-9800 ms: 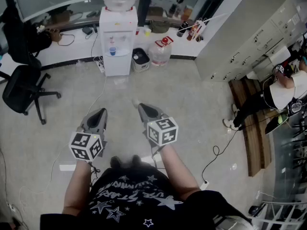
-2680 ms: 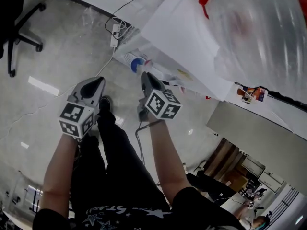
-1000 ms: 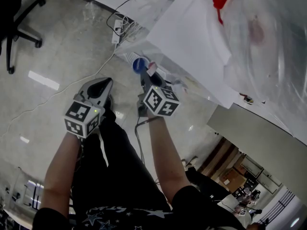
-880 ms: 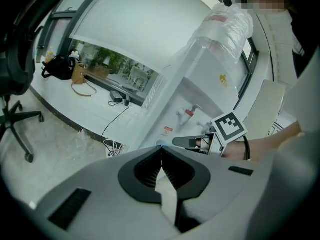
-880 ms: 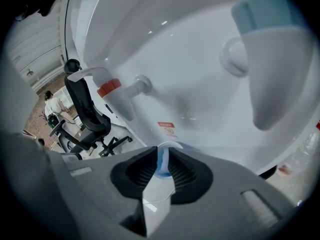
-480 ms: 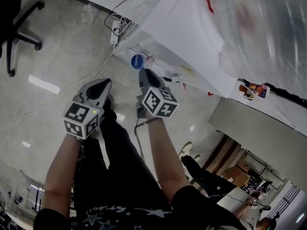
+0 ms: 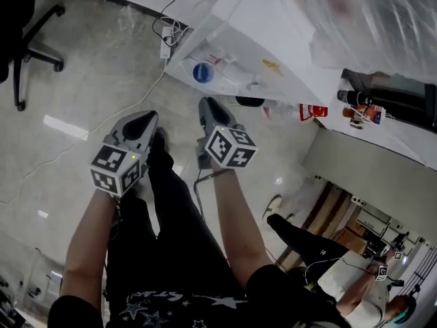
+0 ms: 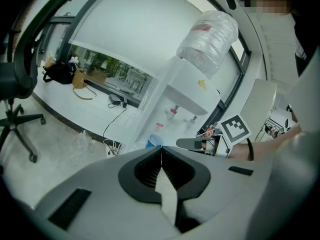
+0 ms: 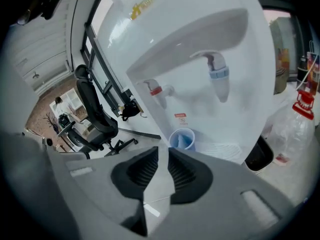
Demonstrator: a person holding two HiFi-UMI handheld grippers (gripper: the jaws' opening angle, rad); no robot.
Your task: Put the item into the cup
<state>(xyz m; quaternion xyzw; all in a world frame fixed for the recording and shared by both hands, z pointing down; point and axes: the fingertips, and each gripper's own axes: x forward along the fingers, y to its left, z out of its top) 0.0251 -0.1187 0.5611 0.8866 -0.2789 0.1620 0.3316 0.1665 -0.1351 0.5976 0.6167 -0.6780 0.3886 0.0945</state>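
Observation:
A blue cup [image 7: 202, 72] stands on the drip tray of a white water dispenser [image 7: 273, 39]. In the right gripper view the cup [image 9: 182, 138] sits just beyond my right gripper [image 9: 164, 151], under the red tap [image 9: 156, 90]. The jaws stand a narrow gap apart with nothing between them. My left gripper [image 8: 161, 151] is shut and empty, and the cup [image 8: 154, 141] shows just above its tips. In the head view the left gripper [image 7: 147, 117] and right gripper [image 7: 208, 104] hang side by side over the floor, short of the dispenser. No loose item shows.
A blue tap [image 9: 219, 74] is right of the red one. A black bin [image 9: 260, 154] and a water bottle with a red cap [image 9: 295, 119] stand right of the dispenser. A power strip [image 7: 166, 33] lies on the floor, and an office chair [image 7: 27, 39] is at left.
The person has walked up from across the room to stand right at the dispenser. In the last second both grippers held about the same place, and the head view tilted a little.

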